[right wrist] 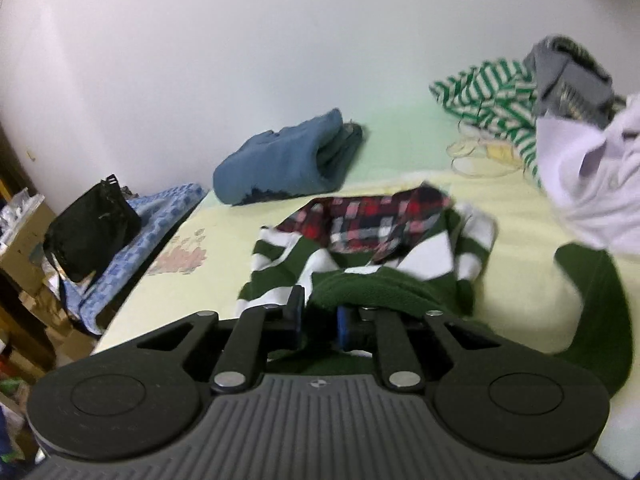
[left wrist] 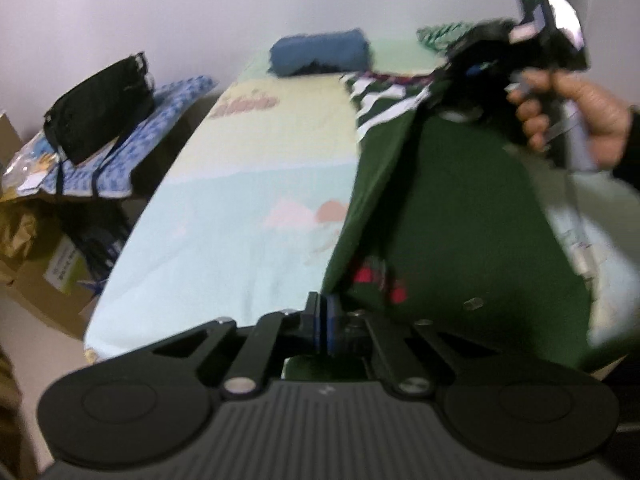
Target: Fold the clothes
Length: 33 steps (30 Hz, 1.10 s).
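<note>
Tongs first: our left tongs [left wrist: 323, 322] are pressed together right on the edge of the dark green shirt [left wrist: 452, 208], pinching the fabric so it hangs up off the bed [left wrist: 248, 184]. Our right tongs [right wrist: 320, 320] have a narrow gap with a bunched fold of the same green shirt [right wrist: 360, 292] between the pads, so they're clamped on cloth too. From the left camera we can see the right hand [left wrist: 572, 116] wrapped around its handle, further up the shirt near the collar end. That collar end shows white stripes and a red plaid lining [right wrist: 372, 220], lying on the pale yellow sheet. Behind it sits a folded blue garment [right wrist: 284, 164], and off to the right a green-and-white striped top [right wrist: 492, 104] with a white garment [right wrist: 592, 184] just beside it. A black bag [right wrist: 90, 228] sits on a blue patterned cloth [right wrist: 160, 216] left of the bed.
</note>
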Available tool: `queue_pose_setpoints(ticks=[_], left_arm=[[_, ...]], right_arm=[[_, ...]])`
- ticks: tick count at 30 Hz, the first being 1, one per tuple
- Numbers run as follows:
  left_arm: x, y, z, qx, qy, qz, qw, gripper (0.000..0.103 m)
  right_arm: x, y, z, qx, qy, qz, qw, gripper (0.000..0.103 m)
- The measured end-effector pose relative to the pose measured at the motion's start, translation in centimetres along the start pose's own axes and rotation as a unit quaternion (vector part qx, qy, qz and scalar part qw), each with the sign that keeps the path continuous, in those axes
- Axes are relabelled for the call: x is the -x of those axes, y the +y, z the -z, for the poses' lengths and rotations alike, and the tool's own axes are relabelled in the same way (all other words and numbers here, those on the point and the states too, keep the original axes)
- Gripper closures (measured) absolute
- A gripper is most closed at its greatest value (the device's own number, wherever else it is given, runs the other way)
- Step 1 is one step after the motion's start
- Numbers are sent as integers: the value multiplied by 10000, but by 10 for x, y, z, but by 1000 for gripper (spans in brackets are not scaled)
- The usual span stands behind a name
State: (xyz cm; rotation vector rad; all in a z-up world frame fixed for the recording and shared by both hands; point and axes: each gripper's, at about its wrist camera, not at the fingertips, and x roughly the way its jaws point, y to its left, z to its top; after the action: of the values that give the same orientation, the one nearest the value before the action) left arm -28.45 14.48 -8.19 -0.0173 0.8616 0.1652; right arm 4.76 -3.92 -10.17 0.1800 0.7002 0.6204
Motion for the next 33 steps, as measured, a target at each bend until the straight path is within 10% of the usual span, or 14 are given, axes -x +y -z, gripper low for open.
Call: queue_pose_setpoints(ticks=[12, 20, 27, 33], left_arm=[[10, -35, -11, -289, -131, 435, 9986, 103], [-29, -73, 12, -988, 524, 354, 9931, 103], [-21, -35, 3, -406, 388, 80, 9984, 103], [-10, -12, -19, -284, 209, -258, 9990, 103]], right_arm=[[-20, -1, 3, 558, 273, 324, 9975, 88], [-23, -7, 5, 479, 424, 237, 9977, 79], [20, -7, 19, 1010, 856, -1025, 9859, 65], [67, 25, 72, 2050, 1784, -2671, 9246, 65]])
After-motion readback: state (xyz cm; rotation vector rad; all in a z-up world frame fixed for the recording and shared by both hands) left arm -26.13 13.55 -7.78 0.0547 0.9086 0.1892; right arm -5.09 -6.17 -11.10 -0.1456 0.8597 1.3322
